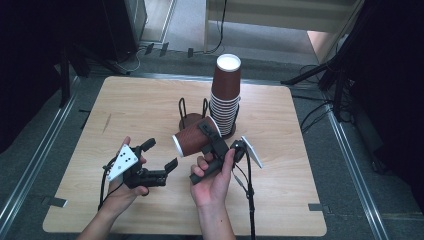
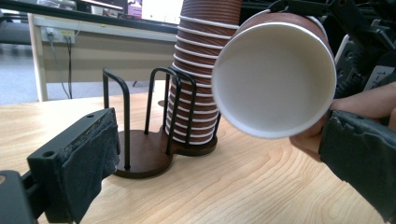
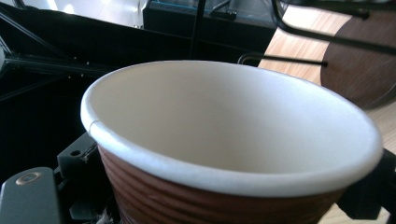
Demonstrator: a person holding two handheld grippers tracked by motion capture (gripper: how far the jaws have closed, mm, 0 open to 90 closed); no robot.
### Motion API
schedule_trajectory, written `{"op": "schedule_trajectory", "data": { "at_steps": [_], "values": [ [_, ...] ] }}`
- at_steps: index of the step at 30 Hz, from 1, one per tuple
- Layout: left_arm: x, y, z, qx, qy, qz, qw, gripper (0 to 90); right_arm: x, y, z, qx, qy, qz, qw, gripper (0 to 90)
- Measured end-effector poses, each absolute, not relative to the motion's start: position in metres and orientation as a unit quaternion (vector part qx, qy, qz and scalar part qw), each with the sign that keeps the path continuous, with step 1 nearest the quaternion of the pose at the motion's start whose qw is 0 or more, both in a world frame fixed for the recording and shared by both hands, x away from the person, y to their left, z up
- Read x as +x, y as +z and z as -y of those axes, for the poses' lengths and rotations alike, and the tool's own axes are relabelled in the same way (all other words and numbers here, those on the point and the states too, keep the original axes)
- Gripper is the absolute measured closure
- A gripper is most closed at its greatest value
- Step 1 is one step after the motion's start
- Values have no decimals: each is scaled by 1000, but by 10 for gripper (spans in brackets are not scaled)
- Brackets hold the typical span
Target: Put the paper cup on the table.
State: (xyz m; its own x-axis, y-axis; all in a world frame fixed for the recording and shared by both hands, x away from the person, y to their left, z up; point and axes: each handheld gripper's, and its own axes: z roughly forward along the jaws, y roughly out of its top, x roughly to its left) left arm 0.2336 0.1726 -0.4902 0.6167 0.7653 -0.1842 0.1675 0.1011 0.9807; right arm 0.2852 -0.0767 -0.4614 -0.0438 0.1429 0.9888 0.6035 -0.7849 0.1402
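A person holds a gripper in each hand above a wooden table (image 1: 150,105). The right gripper (image 1: 207,134) has its jaws clamped on a brown ribbed paper cup (image 1: 192,140), held on its side above the table with its white mouth facing the left gripper (image 1: 161,155). The left gripper's jaws stand wide apart, holding nothing, just beside the cup's rim. Behind them, a tall stack of matching cups (image 1: 226,95) stands in a black wire cup holder (image 1: 192,117).

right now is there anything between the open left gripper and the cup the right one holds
Nothing. In the high view only bare table lies between the left gripper and the cup; the left gripper view shows open air up to its mouth.
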Motion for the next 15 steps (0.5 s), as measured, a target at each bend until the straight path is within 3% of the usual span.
{"op": "schedule_trajectory", "data": {
  "at_steps": [15],
  "values": [
    [235,-500,-182,634,232,-385,629,0,291,-454,94,-666,-676,300,103,113]
  ]
}}
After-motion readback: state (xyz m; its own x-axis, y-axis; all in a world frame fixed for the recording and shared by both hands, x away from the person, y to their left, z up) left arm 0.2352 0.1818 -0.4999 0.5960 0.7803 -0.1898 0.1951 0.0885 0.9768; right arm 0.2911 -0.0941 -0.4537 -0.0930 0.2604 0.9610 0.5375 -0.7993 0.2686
